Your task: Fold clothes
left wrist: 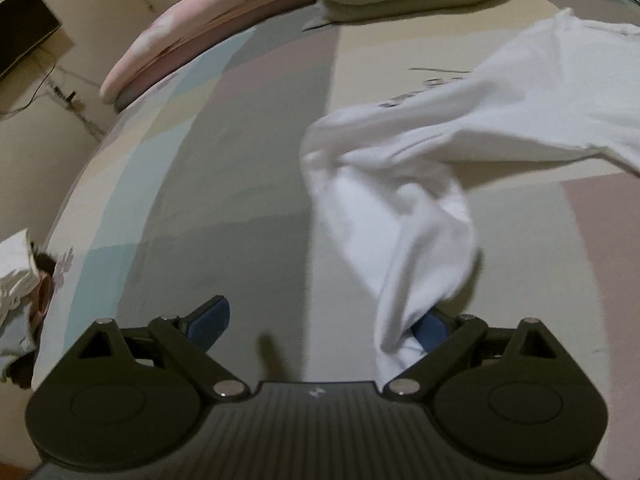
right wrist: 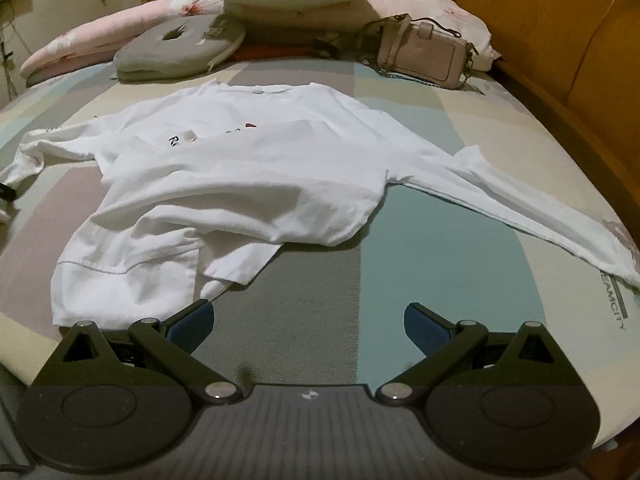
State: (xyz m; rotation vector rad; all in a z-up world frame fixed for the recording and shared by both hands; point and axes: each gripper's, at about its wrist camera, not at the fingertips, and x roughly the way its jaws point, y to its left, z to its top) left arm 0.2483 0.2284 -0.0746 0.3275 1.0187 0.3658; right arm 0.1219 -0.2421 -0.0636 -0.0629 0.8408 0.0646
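Left wrist view: left gripper (left wrist: 324, 326) spread wide, sleeve (left wrist: 404, 248) draped over one finger; right gripper (right wrist: 309, 324) released, facing white shirt (right wrist: 240, 176) on bed (right wrist: 460, 264).

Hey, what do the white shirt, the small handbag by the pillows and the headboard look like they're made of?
White shirt: soft matte knit, probably cotton; it wrinkles and drapes limply.
Handbag: smooth pale pink leather or imitation, hard to say which; holds a boxy shape with a metal chain.
Headboard: orange-brown padded upholstery, likely faux leather, with a slight sheen and stitched seams.
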